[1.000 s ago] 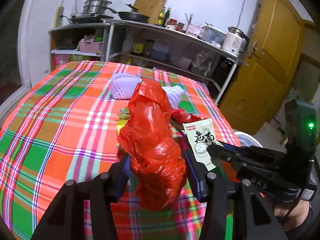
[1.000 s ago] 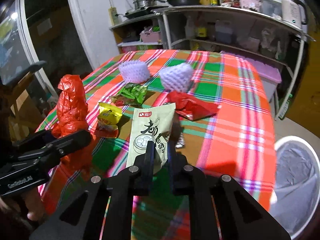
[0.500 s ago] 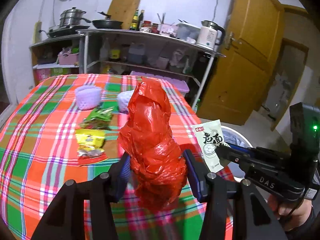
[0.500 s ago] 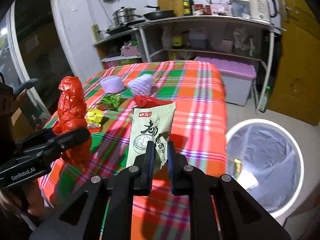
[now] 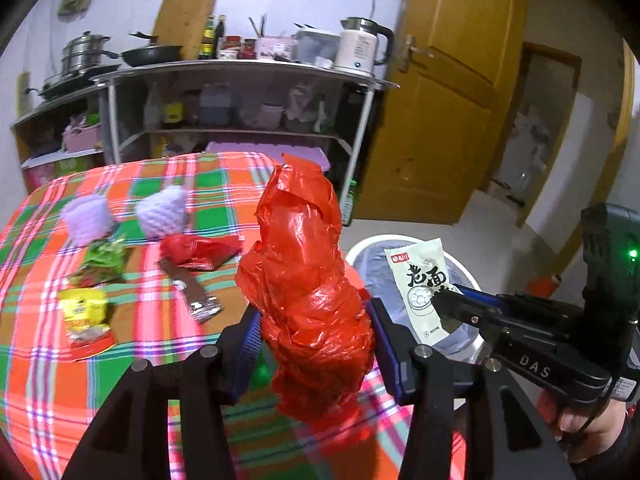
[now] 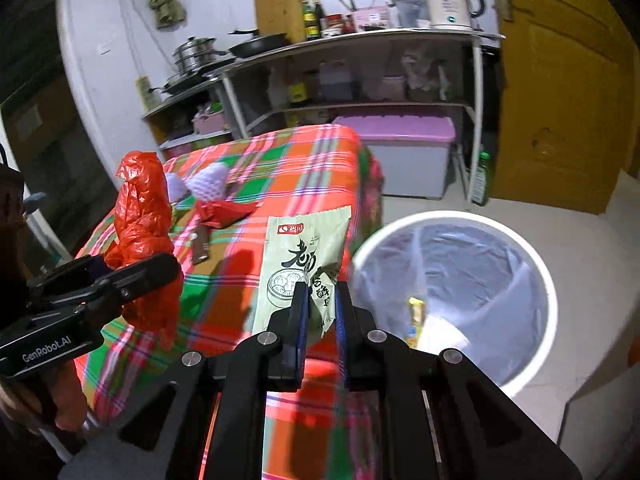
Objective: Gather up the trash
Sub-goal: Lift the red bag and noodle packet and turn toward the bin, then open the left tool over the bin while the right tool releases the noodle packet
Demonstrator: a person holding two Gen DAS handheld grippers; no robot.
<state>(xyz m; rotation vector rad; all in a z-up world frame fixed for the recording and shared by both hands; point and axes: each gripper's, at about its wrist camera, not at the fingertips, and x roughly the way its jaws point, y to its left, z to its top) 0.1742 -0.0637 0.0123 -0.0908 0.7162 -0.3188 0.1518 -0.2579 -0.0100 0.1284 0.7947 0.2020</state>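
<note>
My left gripper (image 5: 314, 334) is shut on a crumpled red plastic bag (image 5: 308, 280), which stands up between its blue pads above the checked table's right edge. My right gripper (image 6: 320, 300) is shut on the lower end of a pale green food wrapper (image 6: 302, 258) printed with dumplings, held beside the table. That same wrapper (image 5: 422, 284) shows in the left wrist view in front of the bin. A white bin (image 6: 532, 256) with a clear liner stands on the floor to the right, some trash lying inside. The left gripper (image 6: 132, 272) with its red bag (image 6: 142, 216) shows at the left.
On the plaid tablecloth (image 5: 184, 184) lie two white foam nets (image 5: 162, 216), a green wrapper (image 5: 104, 260), a yellow packet (image 5: 84, 316), a red packet (image 5: 196, 250) and a brown strip (image 5: 192, 296). Behind stand metal shelves (image 5: 240, 72) with cookware, a lilac box (image 6: 404, 152) and a yellow door (image 5: 448, 112).
Both grippers have swung rightward off the table's middle toward its right edge, each keeping its load. The white bin has come into full view on the floor.
</note>
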